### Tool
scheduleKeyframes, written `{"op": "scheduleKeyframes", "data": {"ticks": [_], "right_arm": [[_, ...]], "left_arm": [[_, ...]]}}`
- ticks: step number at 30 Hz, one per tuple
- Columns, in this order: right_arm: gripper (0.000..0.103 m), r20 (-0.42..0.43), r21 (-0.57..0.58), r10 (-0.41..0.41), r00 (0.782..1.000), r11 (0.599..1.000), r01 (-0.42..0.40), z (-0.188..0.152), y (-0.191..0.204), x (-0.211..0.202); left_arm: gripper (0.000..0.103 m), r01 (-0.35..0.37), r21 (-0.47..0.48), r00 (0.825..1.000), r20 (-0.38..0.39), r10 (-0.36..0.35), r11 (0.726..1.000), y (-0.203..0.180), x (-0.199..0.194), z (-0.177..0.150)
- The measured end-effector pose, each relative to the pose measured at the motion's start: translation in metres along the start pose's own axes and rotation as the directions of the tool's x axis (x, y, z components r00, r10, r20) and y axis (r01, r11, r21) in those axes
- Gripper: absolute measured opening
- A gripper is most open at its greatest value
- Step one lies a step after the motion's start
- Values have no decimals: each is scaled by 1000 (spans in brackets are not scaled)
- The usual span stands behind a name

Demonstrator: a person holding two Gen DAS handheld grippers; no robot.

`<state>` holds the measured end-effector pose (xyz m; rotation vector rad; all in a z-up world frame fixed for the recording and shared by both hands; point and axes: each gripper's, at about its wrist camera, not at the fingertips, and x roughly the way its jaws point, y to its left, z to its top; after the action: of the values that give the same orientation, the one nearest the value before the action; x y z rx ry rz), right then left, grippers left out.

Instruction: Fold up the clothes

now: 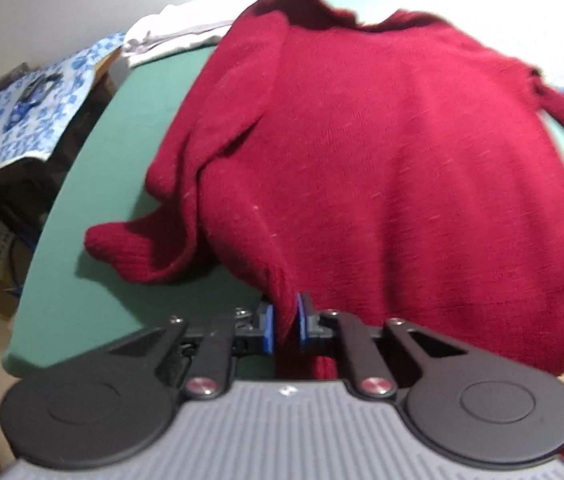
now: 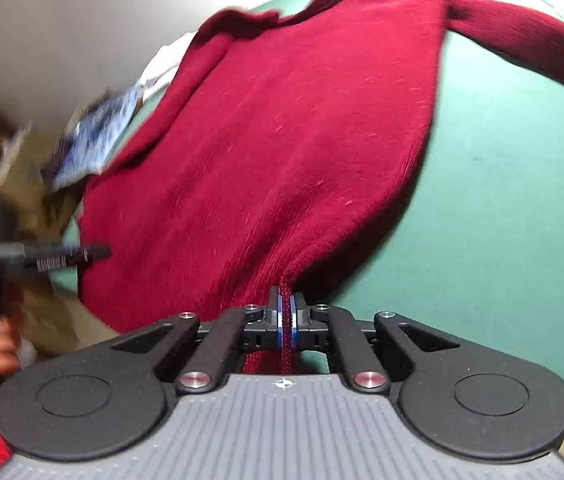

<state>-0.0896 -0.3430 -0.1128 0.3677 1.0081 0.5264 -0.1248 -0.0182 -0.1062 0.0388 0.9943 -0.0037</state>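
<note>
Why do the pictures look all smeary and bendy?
Left wrist view: the red sweater is smeared by motion blur, and the fisheye bends the green table edge. Right wrist view: the left side is the blurriest, including the other claw; the sharpest part is the near claw.

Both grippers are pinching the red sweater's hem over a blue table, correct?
Not quite: the table is green, as both wrist views show. The rest holds: the left gripper and right gripper each pinch the red sweater's hem.
</note>
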Motion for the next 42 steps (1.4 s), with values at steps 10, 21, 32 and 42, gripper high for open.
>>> {"op": "scheduleKeyframes", "data": {"ticks": [10,21,32,42], "right_arm": [[6,39,60,-120,992,991,117,3,-34,-74],[61,4,17,-181,983,983,181,-9,-18,-29],[9,81,108,-60,995,993,52,-3,-16,-31],[9,114,136,15,993,990,-30,11,-16,-69]], "left_arm": [[41,115,75,993,9,-116,990,-19,-39,-18],[78,170,-168,985,24,-168,971,60,26,5],[3,221,-220,975,70,-210,950,42,16,33],[3,164,-170,986,30,-161,972,61,-64,38]]}}
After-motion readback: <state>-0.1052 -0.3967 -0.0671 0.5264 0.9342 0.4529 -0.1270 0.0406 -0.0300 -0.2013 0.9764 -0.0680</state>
